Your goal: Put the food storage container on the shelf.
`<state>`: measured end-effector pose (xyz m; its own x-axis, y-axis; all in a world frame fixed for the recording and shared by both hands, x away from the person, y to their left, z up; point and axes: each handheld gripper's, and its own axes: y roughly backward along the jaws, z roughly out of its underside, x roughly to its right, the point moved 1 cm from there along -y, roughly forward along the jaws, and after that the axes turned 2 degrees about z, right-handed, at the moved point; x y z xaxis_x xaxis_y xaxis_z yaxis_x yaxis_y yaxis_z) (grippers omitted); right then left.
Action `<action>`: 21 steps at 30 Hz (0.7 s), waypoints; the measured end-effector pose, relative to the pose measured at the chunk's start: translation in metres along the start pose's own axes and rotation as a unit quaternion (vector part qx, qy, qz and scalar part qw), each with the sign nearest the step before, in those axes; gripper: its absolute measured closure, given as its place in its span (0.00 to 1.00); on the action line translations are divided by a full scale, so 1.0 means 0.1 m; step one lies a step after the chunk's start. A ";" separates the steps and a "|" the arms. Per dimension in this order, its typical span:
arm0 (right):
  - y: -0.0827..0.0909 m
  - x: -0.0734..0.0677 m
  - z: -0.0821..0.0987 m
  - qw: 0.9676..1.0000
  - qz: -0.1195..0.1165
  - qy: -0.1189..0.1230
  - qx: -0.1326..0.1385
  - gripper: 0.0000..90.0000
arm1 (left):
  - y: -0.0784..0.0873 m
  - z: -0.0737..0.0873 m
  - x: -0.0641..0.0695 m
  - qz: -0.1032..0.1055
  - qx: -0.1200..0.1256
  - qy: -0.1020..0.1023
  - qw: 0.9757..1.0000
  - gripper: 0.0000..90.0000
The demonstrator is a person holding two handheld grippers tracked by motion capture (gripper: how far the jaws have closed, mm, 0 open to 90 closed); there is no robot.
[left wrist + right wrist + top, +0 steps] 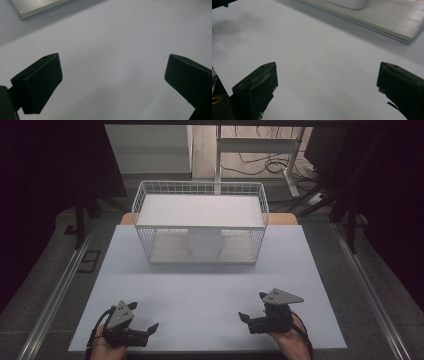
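Note:
A white wire rack (200, 187) with an upper shelf stands at the back middle of the white tabletop (210, 290). On its lower shelf sits a white round container (204, 244), whose bottom edge also shows in the right gripper view (348, 3) on the rack's base board (387, 20). My left gripper (145, 316) rests near the front left edge, open and holding nothing (112, 75). My right gripper (252, 306) sits at the front right, also open and empty (327, 80). Both are far short of the rack. A corner of the rack base (37, 7) shows in the left gripper view.
Metal rails (55, 295) run along both sides of the table, with dark curtains beyond. Behind the rack stand a white desk frame (260, 145) and loose cables (265, 165) on the floor. Bare tabletop lies between the grippers and the rack.

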<state>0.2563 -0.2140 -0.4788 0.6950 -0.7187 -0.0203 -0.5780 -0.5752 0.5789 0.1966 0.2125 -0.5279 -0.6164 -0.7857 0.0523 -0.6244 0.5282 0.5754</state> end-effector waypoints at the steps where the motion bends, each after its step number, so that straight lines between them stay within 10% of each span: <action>1: 0.03 0.01 0.02 1.000 0.003 -0.002 0.001 0.03 | 0.00 0.00 0.00 0.000 -0.001 0.000 1.000 0.01; 11: 0.30 0.12 0.38 0.999 0.035 -0.024 0.001 0.00 | -0.01 0.07 -0.01 0.033 -0.002 0.016 0.999 0.00; 21: 0.31 0.16 0.59 0.997 0.048 -0.038 -0.036 0.00 | -0.03 0.10 0.02 0.015 -0.017 -0.011 1.000 0.00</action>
<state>0.2243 -0.2664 -0.5090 0.6019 -0.7983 -0.0226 -0.6055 -0.4746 0.6388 0.1927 0.2128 -0.5371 -0.6462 -0.7614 0.0520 -0.5884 0.5405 0.6013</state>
